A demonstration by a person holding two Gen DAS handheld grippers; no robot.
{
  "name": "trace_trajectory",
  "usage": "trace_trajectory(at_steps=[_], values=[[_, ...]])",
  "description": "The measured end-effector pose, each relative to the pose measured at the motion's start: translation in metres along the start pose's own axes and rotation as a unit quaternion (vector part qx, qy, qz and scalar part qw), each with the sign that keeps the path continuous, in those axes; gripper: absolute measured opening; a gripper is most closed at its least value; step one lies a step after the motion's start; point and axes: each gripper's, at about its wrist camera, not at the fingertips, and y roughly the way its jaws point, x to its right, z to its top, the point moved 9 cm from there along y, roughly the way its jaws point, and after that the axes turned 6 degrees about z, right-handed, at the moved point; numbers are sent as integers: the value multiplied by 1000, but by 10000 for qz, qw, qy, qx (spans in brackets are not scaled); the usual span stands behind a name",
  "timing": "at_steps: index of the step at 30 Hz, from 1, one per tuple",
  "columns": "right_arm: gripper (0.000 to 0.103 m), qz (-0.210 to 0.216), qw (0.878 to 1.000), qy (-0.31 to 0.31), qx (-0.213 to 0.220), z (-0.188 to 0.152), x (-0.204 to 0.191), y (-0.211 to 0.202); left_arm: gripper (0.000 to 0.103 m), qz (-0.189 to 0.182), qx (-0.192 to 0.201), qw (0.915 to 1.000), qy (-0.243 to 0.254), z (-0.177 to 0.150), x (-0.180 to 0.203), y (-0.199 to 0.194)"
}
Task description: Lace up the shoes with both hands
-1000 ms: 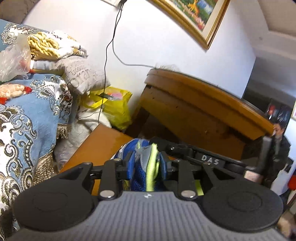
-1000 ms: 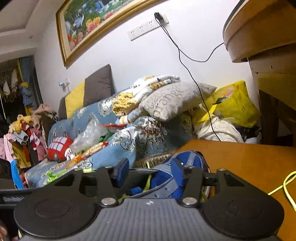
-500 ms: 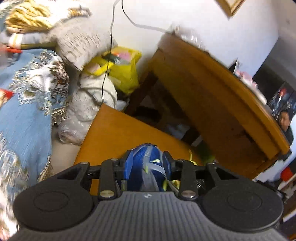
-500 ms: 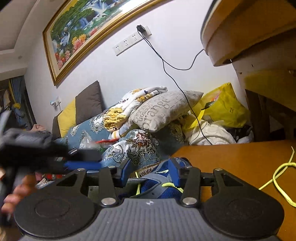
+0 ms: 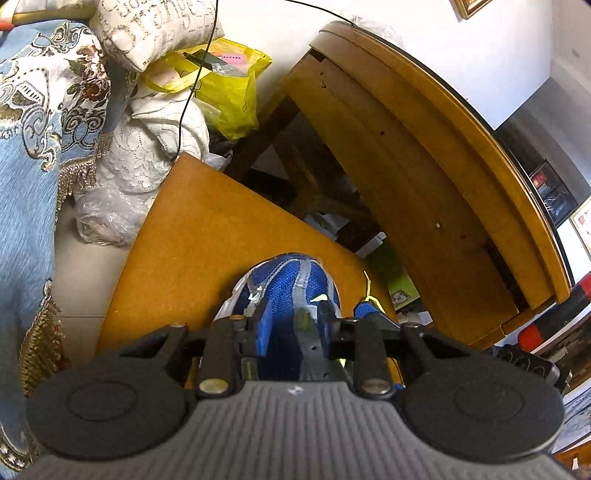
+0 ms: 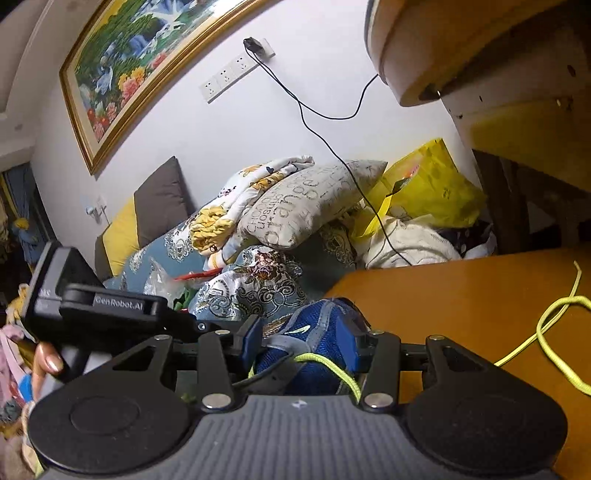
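Shoe [image 5: 284, 291] in blue mesh with grey strips is our landmark: it sits on the orange-brown table [image 5: 207, 236], toe pointing away from us. Left of the shoe we see a blue patterned cloth [image 5: 26, 155] with a printed cushion [image 5: 147, 29] above it, and a yellow bag [image 5: 229, 85] beyond the table's far corner. Over the shoe, our left gripper [image 5: 291, 321] stands with its blue-padded fingers [image 5: 263, 328] spread to either side of the upper, holding nothing that we can make out. Our right gripper [image 6: 303, 341] likewise straddles the shoe, its jaws apart about the toe; whether the pads press the mesh we cannot tell. A yellow-green lace [image 6: 546, 325] crosses the shoe's top beneath that gripper and trails off to the right, looping loose on the table. Right of the shoe rises a larger round wooden table [image 5: 424, 155].
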Motion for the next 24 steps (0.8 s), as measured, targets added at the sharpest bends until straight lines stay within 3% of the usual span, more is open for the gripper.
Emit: trace_trajectory(at_steps=[1,2,6,24], values=[[48,-2,10000,-12,6,0,-1,-1,24,-1,20,10000,2,0,0,0],[48,-7,10000,-38,12,0,-1,-1,13,-2,41,10000,5,1,0,0],[48,-10,10000,-60,66,1,-3,-3,6,44,133,9998,118,1,4,-1],[48,-53,9998,-172,6,-1,-5,-4,2,296,469,9979,332,3,11,-10]])
